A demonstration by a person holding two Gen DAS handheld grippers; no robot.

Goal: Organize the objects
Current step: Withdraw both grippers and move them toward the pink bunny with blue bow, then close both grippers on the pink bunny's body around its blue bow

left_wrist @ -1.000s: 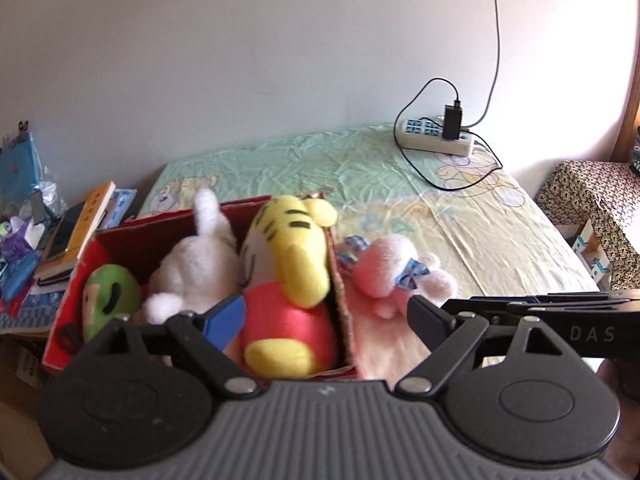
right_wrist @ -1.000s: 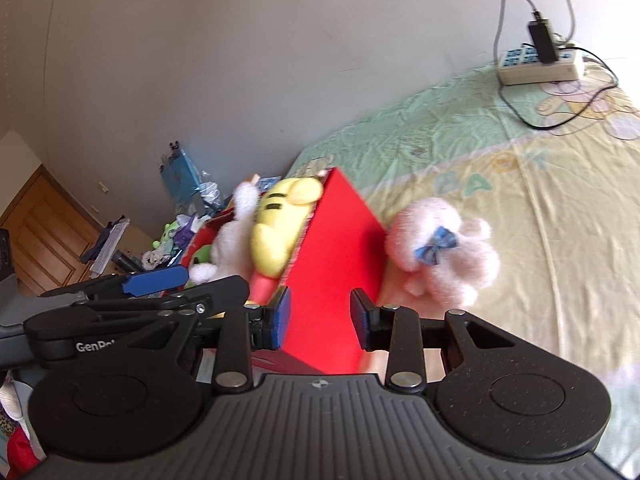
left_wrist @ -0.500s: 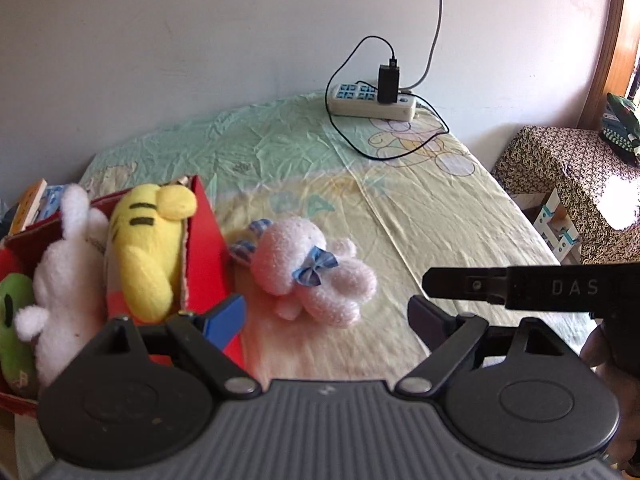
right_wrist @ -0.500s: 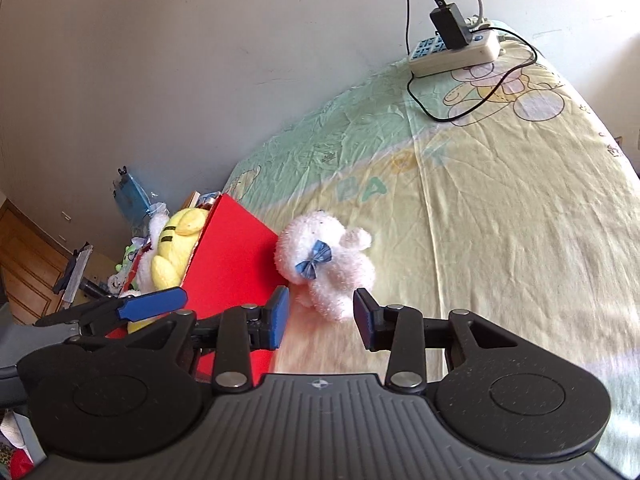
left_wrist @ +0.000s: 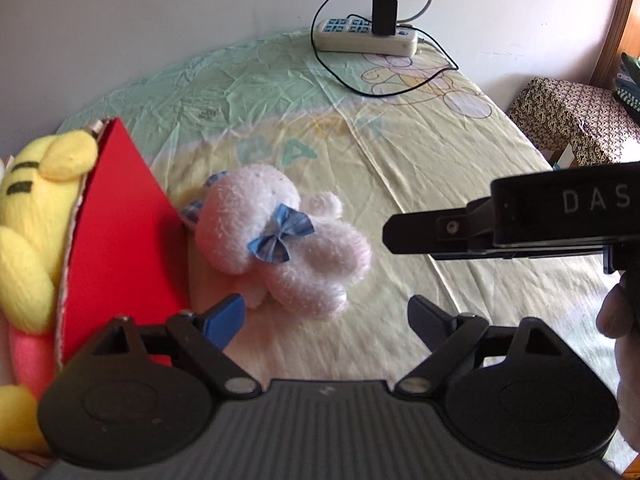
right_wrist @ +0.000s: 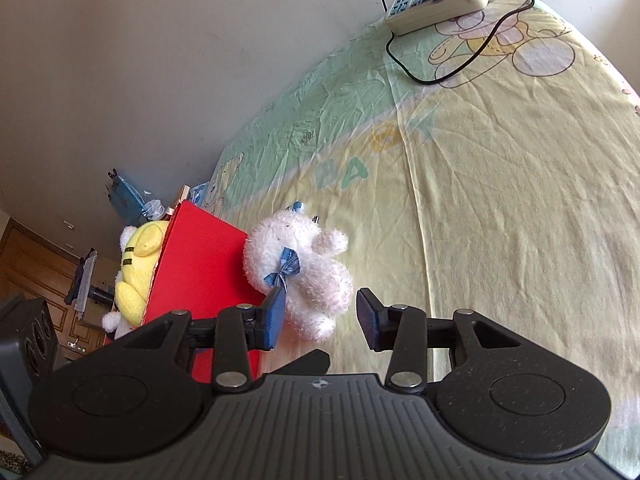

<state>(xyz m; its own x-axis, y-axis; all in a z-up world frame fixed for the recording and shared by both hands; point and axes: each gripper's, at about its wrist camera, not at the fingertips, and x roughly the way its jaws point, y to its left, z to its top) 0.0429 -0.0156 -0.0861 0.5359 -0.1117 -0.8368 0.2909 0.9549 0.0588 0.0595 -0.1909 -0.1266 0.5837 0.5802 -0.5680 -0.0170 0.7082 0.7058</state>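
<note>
Both my grippers have dropped toward the pink plush [left_wrist: 280,240] beside the red box [left_wrist: 120,240]. My right gripper [right_wrist: 320,316] has just been opening, its lower body between the jaws, unpressed; left gripper [left_wrist: 326,318] gapes empty. Grasping it comes next, I judge.

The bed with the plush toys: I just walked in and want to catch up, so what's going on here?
A person is tidying toys with two handheld grippers. A pink plush lies on the bedsheet beside a red box that already holds a yellow plush. The right gripper, jaws just opening, is closing in on the pink plush; the left gripper is open. Neither holds anything.

fluffy plush toy [left_wrist: 276,236] on creased cotton sheet [left_wrist: 400,184] (matt red box [left_wrist: 124,232]).
</note>
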